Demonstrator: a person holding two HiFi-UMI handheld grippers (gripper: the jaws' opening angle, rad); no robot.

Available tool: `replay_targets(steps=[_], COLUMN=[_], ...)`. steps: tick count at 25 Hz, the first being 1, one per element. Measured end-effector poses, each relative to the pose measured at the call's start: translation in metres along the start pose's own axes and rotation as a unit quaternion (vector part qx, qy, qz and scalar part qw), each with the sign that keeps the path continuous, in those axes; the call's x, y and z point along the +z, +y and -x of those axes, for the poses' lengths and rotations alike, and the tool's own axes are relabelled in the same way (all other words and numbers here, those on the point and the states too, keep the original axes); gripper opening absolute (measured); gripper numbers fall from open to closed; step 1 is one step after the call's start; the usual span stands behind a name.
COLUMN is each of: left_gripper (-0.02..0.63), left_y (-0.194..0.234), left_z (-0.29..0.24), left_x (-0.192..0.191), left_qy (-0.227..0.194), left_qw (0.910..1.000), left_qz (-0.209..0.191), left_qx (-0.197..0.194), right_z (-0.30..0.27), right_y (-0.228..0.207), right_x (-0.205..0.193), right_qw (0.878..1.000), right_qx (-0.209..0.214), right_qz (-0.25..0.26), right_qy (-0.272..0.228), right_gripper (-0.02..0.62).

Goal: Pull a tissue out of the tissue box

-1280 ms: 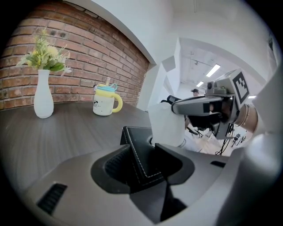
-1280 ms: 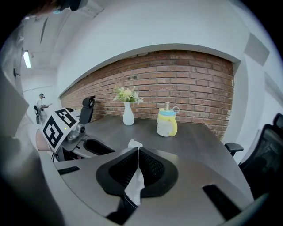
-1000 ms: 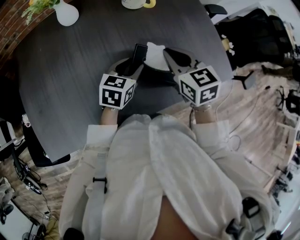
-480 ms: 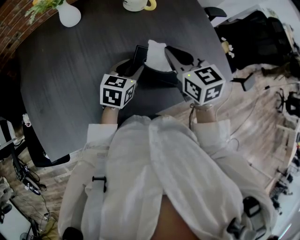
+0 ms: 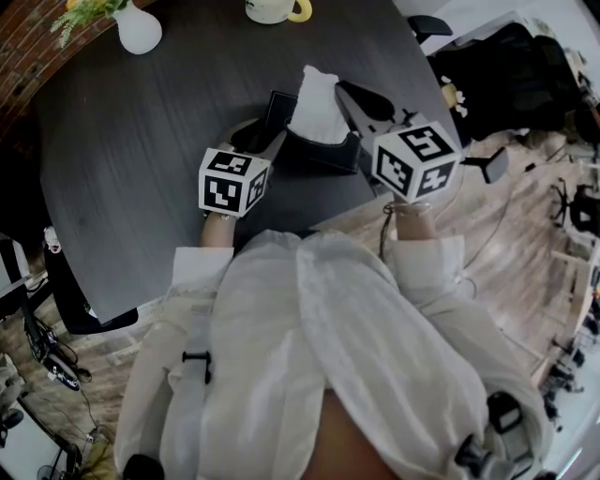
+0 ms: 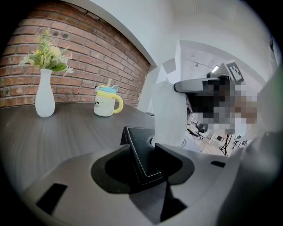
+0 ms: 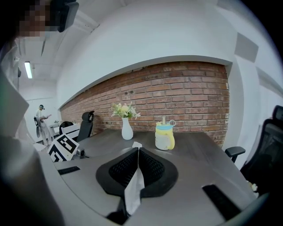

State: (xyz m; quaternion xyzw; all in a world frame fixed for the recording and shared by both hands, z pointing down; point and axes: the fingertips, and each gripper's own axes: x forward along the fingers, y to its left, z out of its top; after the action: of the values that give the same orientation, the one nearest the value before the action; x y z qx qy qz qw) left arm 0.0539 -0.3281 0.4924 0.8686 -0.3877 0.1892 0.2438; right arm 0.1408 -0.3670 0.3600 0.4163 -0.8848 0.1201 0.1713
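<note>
Mid-pull, the left gripper (image 6: 146,155) clamps the corner of the box (image 5: 326,151) on the table (image 5: 141,141) while the right gripper (image 7: 136,152) pinches the tissue (image 5: 317,99), which stands tall from the slot, so next, I judge, a steady lift frees it.

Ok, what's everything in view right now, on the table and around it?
tissue box: one, black, near edge of table
tissue: one, white, standing up out of the box
vase: one, white, holding flowers, far side of table
mug: one, pale with yellow handle, far side of table
table: one, dark grey
brick wall: one, red-brown, behind the table
office chairs: at least two, black, off the table's sides
left tongs: grey, shut on the box's corner
right tongs: grey, shut on the tissue
shirt: white, the person's own
</note>
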Motion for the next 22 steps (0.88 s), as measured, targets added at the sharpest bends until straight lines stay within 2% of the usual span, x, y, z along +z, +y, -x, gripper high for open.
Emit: replay_targets(steps=[11,22], left_gripper=[0.175,0.175], left_y=[-0.002,0.000], left_z=[0.001,0.002], left_x=[0.000,0.000], left_qy=[0.002,0.012], left_qw=[1.0000,0.9997], left_qz=[0.002,0.020], left_qx=[0.006,-0.004], right_z=[0.009,0.022], right_y=[-0.011,-0.021], right_x=[0.018,0.022], right_qw=[1.000,0.999], right_qx=[-0.008,-0.019], right_qz=[0.007,-0.016], right_qy=[-0.023,-0.044], right_gripper=[0.009,0.009])
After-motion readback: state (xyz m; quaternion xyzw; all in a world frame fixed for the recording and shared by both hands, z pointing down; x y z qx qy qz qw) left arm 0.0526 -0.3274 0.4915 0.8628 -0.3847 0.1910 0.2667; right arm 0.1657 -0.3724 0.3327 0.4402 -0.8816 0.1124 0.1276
